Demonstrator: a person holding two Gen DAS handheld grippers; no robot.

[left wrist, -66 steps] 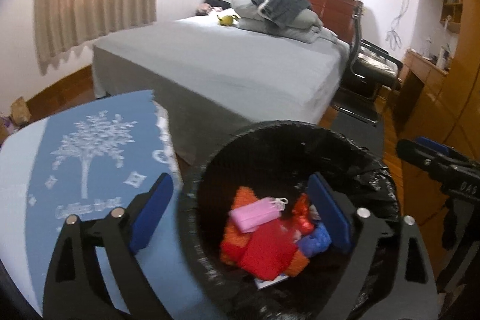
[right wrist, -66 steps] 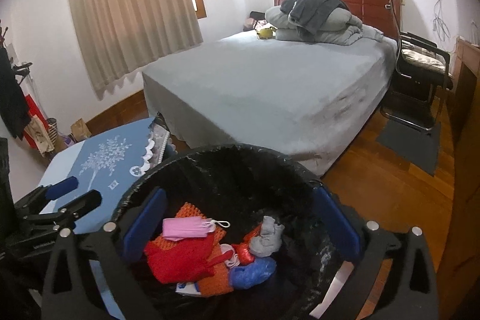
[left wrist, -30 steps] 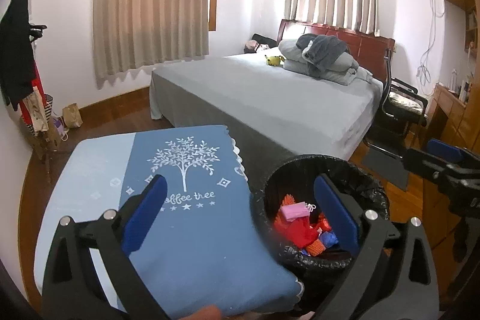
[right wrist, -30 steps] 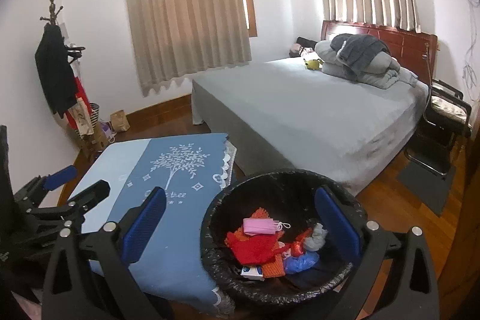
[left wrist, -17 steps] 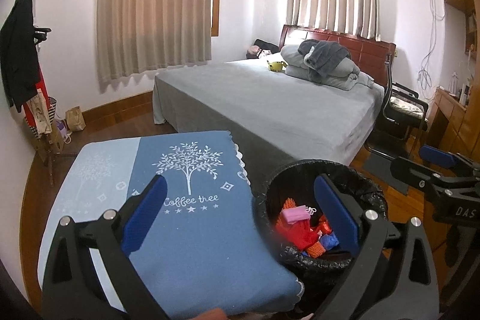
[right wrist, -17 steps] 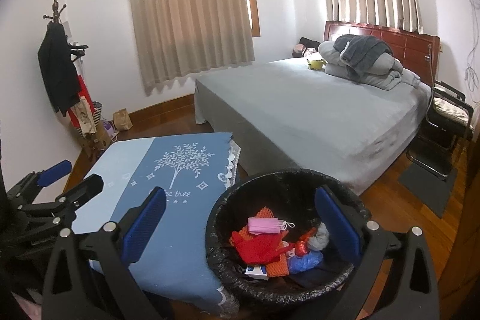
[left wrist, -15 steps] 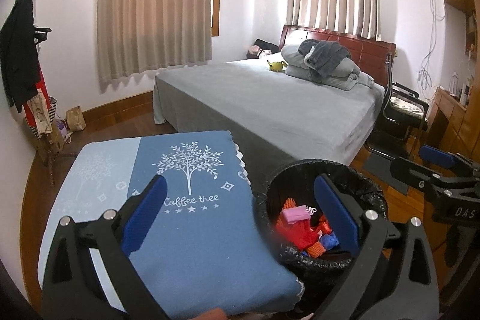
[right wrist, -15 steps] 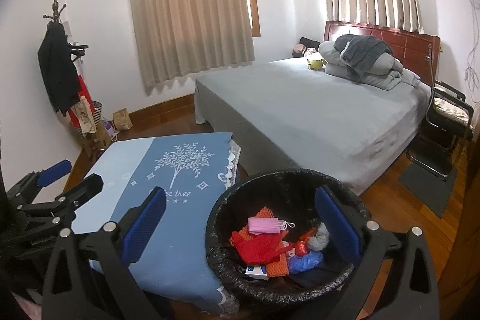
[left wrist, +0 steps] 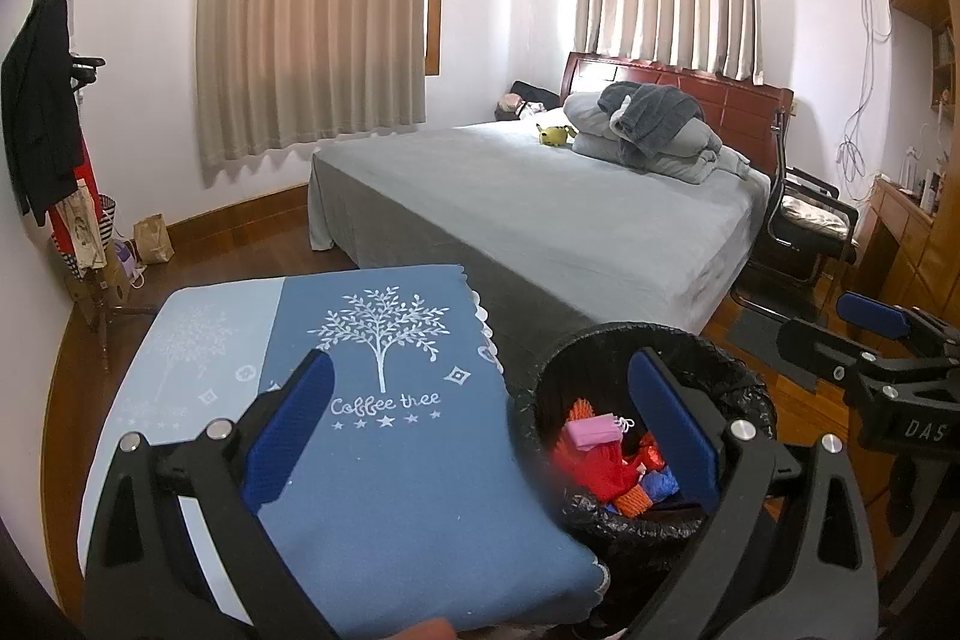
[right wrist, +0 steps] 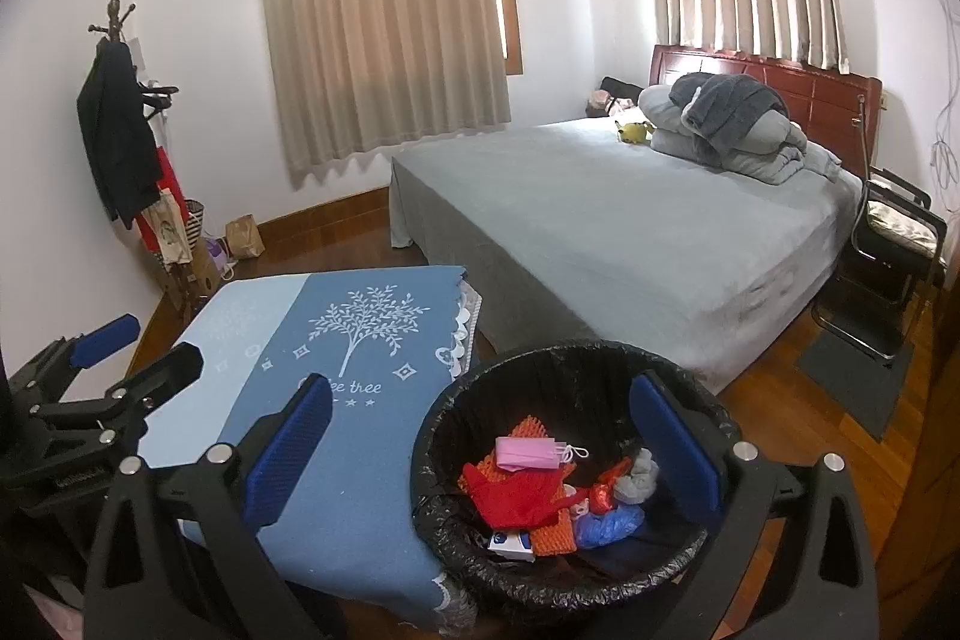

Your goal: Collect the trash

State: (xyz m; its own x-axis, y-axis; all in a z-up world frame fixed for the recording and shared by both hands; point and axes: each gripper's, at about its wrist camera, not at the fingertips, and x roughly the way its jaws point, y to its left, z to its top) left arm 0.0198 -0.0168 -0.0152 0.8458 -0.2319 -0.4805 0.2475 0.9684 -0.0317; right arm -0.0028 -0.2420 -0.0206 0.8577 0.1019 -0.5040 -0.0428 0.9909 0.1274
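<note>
In the lower middle of the left wrist view the left gripper (left wrist: 480, 424) hung with its blue-padded fingers spread wide and nothing between them, one pad over the blue tablecloth (left wrist: 384, 466) and the other over the mouth of the trash bin (left wrist: 750, 388). The right gripper (right wrist: 480, 451) sat in the lower middle of its own view, likewise spread and empty, framing the same bin (right wrist: 540, 358). That bin, lined with a black bag, stood on the wooden floor just beside the cloth-covered table, at the lower right of the left view and lower centre of the right view. Inside it lay the collected trash: a pink face mask (right wrist: 531, 451) on top, a red crumpled piece (right wrist: 516, 496) under it, orange netting (right wrist: 549, 529), a blue wad (right wrist: 606, 517) and a grey lump (right wrist: 639, 478) toward the right side. The cloth showed a white tree print with the words "Coffee tree". Beyond, across the middle of both views, stretched a grey bed (right wrist: 630, 220) with folded bedding (right wrist: 732, 130) at its head, and a coat stand (right wrist: 120, 118) stood at the left edge.
</note>
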